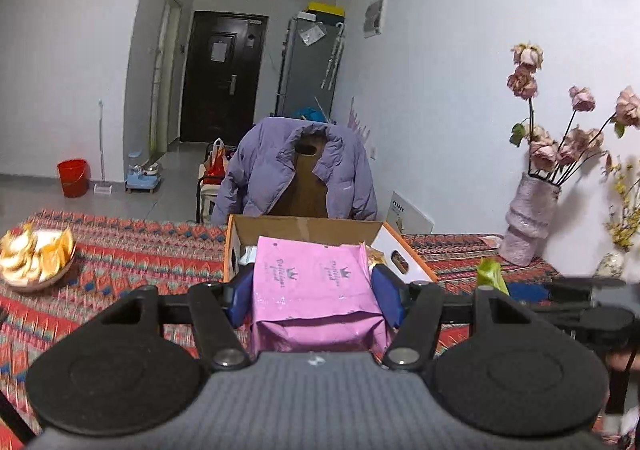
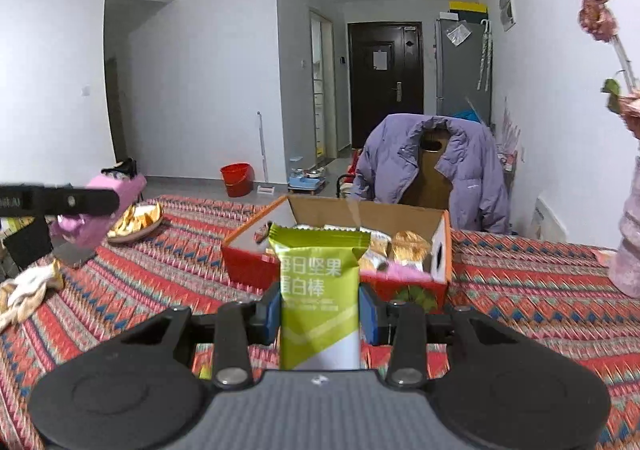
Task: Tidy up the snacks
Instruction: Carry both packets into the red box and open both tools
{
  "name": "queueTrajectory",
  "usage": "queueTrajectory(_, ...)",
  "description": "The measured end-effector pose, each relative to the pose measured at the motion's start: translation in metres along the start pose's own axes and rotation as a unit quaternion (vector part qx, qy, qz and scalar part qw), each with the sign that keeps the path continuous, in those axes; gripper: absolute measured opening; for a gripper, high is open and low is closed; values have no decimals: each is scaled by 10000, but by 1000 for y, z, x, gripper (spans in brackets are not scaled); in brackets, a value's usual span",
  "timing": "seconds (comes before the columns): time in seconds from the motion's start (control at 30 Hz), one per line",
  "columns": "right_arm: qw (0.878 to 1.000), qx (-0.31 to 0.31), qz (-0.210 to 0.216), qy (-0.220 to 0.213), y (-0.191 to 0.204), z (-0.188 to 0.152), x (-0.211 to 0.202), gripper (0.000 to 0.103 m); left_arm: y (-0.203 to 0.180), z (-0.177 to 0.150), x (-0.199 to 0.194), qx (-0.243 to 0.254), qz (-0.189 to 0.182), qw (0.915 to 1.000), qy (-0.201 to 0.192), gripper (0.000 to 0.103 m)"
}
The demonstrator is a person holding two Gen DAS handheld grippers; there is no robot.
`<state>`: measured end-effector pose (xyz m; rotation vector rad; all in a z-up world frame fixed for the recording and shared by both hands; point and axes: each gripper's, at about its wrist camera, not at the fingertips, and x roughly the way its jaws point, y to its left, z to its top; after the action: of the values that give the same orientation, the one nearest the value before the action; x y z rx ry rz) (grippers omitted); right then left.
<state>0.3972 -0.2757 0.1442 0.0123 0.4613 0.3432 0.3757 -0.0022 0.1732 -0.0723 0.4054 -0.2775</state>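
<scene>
A: Now, left hand-held gripper [image 1: 314,296]: what is the state?

B: Its blue pads [image 1: 241,296] are set fairly wide and pressed against both sides of a pink foil snack packet with small crown print [image 1: 314,290]. The packet sits upright between them, its folded bottom edge toward the camera.

A: Position relative to the box?

B: The packet is held in front of the open cardboard box with orange outer sides [image 1: 308,228], which stands on the desk covered by a red patterned woven cloth [image 1: 132,254]. In the right wrist view the same gripper shows at the left edge [image 2: 86,209], raised above the cloth and well to the left of the box, near a plate of orange slices [image 2: 136,219].

A: Right hand-held gripper [image 2: 320,310]?

B: Narrower gap. Its blue pads [image 2: 272,310] pinch a green and white snack bar wrapper with white Chinese lettering [image 2: 318,290] at mid length. The bar stands upright, crimped top edge up.

A: Where is it?

B: It is held just before the near wall of the box [image 2: 336,246]. The box already contains several wrapped snacks [image 2: 404,246], gold, pink and pale. Whether the bar touches the box wall cannot be told.

A: Pose of the two grippers?

B: Both point roughly level, forward over the desk toward the box and a chair draped with a purple puffer jacket [image 1: 296,169]. A pale pink textured vase with dried pink roses [image 1: 528,217] stands at the right on the cloth.
</scene>
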Motion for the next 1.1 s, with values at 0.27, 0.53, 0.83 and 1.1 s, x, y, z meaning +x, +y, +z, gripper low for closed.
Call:
queueTrajectory(0.27,9999,-56,25,150,-30,56,93,38,23,32,106,-110,-54,9992,384,63)
queueTrajectory(0.53,9905,790,160,1112,-87,100,256,38,49,49,258,-283,33,9913,1287,63)
queueTrajectory(0.83,9695,1341,-696,1928,-122,74,373,45,68,30,382,8,991,9776,1858,81)
queueTrajectory(1.1,9760,1100,-568,1791,-115,72,357,74,64,39,370,236,942,9829,1565,96)
